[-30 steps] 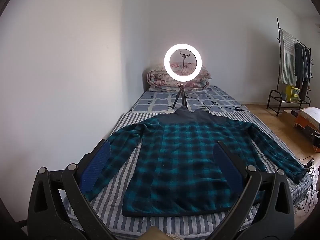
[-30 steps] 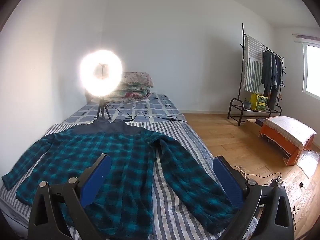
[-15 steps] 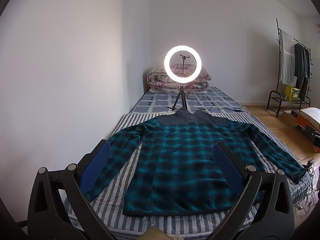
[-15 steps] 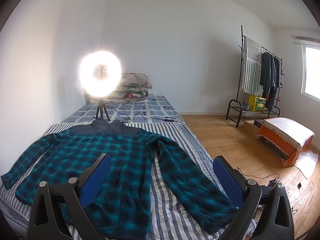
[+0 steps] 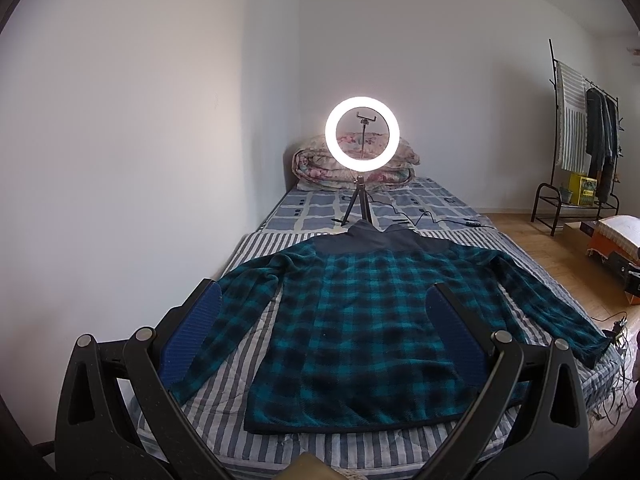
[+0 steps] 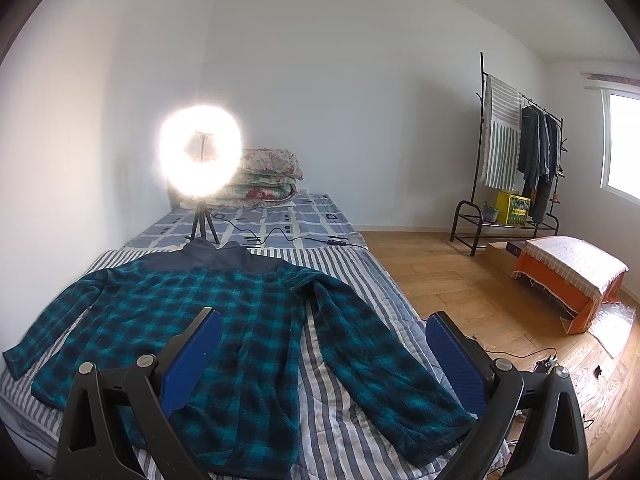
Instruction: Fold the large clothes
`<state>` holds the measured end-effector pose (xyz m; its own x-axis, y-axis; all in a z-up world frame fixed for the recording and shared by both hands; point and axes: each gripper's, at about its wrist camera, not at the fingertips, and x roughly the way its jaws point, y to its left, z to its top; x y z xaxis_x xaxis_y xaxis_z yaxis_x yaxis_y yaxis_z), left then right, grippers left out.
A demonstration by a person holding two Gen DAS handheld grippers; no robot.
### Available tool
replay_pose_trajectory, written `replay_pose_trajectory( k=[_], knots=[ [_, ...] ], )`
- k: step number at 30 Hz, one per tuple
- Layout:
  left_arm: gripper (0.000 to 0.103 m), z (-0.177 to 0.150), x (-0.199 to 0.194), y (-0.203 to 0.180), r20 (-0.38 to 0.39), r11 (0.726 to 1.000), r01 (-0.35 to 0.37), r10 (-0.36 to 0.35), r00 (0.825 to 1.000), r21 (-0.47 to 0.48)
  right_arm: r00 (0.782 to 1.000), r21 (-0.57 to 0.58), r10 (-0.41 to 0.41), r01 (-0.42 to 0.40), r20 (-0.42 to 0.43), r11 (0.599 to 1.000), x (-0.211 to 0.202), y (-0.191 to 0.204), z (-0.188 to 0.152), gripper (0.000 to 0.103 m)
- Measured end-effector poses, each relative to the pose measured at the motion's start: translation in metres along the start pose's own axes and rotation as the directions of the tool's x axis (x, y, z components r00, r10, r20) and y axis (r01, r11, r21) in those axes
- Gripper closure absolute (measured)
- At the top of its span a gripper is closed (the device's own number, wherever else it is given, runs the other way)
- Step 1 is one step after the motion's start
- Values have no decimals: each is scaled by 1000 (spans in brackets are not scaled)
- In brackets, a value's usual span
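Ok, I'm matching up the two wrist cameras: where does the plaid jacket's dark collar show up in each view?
Left wrist: the collar sits centre frame, just below the tripod.
Right wrist: the collar sits left of centre, at the jacket's far end.
Shared landmark: the ring light stands right behind it in both.

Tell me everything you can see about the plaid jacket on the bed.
The plaid jacket looks like thick fleece, teal and black checks with a plain dark collar and yoke. It lies flat and unfolded on the striped bedsheet, collar toward the ring light, both sleeves spread outward. Neither hand-held gripper touches it.
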<state>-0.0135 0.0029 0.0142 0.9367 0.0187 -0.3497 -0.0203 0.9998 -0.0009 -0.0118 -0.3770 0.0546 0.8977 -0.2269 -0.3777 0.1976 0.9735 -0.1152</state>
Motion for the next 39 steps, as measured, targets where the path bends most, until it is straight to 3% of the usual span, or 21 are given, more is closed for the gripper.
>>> replay_pose_trajectory(
  k=[25,39],
  knots=[
    [0,-2,-3,-2,-2,1000,-2,2,1000,-1,1000,-5,9,-9,-10,1000,3,6,2,0],
    [0,-9,5,9,-33,999,-36,36,999,0,998,-2,54,-54,-24,999,9,18,2,0]
  ],
)
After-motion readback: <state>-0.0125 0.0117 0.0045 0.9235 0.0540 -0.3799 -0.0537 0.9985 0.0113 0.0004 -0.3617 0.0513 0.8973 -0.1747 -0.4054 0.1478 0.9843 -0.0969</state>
